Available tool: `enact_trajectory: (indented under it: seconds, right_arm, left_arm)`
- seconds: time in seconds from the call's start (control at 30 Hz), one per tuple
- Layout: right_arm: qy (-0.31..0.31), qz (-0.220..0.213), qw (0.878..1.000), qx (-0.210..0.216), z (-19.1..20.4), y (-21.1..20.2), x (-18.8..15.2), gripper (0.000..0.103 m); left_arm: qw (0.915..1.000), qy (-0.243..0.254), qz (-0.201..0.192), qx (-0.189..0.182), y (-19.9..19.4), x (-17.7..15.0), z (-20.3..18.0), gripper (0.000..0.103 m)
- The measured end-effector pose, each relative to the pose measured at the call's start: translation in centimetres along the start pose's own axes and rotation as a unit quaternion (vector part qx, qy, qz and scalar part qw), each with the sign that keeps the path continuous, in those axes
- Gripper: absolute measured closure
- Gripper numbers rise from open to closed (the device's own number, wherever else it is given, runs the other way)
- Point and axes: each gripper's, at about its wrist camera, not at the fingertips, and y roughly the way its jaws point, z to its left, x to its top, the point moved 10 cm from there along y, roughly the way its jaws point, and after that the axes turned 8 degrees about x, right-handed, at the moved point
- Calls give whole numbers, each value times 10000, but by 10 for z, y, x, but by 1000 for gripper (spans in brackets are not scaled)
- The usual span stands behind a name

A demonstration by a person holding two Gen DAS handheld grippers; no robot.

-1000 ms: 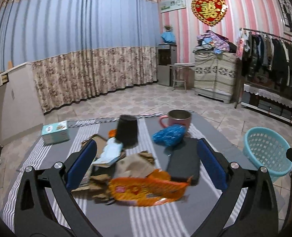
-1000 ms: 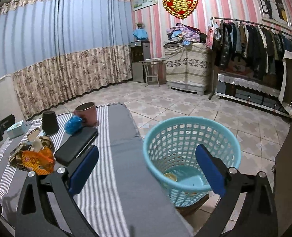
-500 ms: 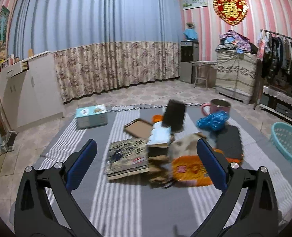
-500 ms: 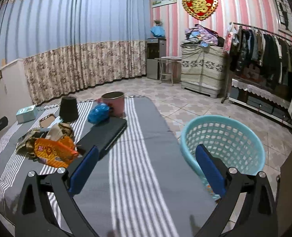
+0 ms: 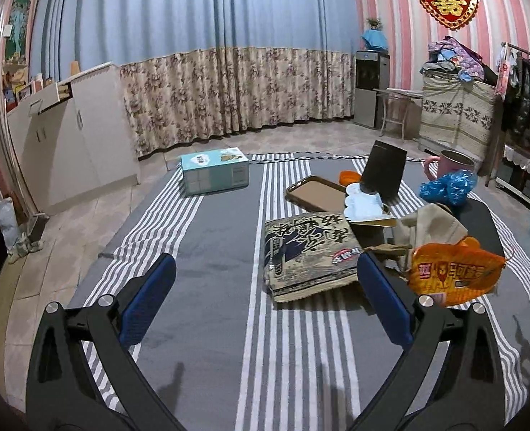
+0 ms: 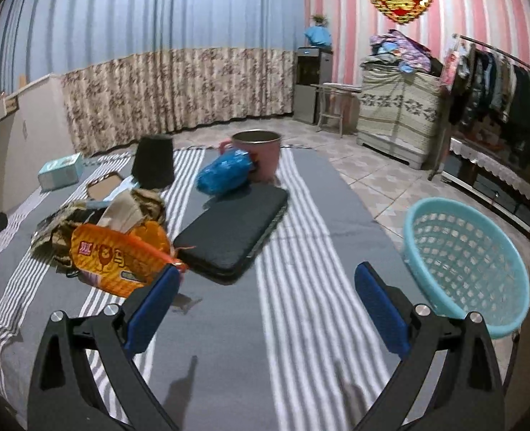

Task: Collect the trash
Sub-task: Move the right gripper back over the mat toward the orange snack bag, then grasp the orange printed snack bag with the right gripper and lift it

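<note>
An orange snack wrapper [image 5: 453, 271] lies on the striped grey table [image 5: 211, 237], beside a tan printed bag [image 5: 306, 251] and crumpled brown paper [image 5: 430, 222]. A blue crumpled bag [image 5: 448, 186] lies farther back. My left gripper [image 5: 265, 283] is open and empty, above the table just left of the pile. In the right wrist view the orange wrapper [image 6: 117, 255] and blue bag [image 6: 223, 172] show again. My right gripper [image 6: 265, 287] is open and empty, between the pile and the turquoise basket [image 6: 469, 262].
A black pouch [image 6: 232, 231], pink mug [image 6: 259, 154], black cup [image 5: 385, 172], small brown tray [image 5: 315, 194] and teal tissue box [image 5: 214, 170] share the table. White cabinets [image 5: 74, 129] stand at left. A clothes rack [image 6: 502, 100] stands at right.
Both grippers swung left: the left one from over the trash pile to the table left of it, the right one from over the basket to the table beside the pile.
</note>
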Motion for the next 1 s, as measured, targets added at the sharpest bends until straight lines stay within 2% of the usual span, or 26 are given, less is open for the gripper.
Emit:
enact_trajectory:
  seconds: [0.17,0.3,0.4,0.57,0.63,0.73,0.83,1.0]
  right_arm:
    - [-46,343,9988,346,22,26,-6,9]
    - [-31,658,9960,605,35,43,-11,27]
    - [-42,801,9937,785,45,48,-15,32]
    - [-176,992,9896,1031,62,58,-20,57]
    - [-202,1062,9873,1164,67,60,-22,75]
    - [-183,1045,9866,1237,68,59,-20,90]
    - [-127,934,9881,1218,63,54,-17,96]
    - [-96,659,9932,957,41,34,-7,98]
  left_arm:
    - [10000,31,60,-22,5,-3,-2,6]
    - [9999,111,62,-42,6,-6,-6,6]
    - [9999,131,75,-50,7,-7,-8,5]
    - [9999,87,94,-96,10,-5,-9,6]
    - [9999,78,109,-109,11,-5,-10,6]
    - [9998,93,150,-111,13,-5,-14,6]
    - [9998,102,145,-111,13,-4,-16,6]
    - [9997,151,108,-146,10,-2,-22,6]
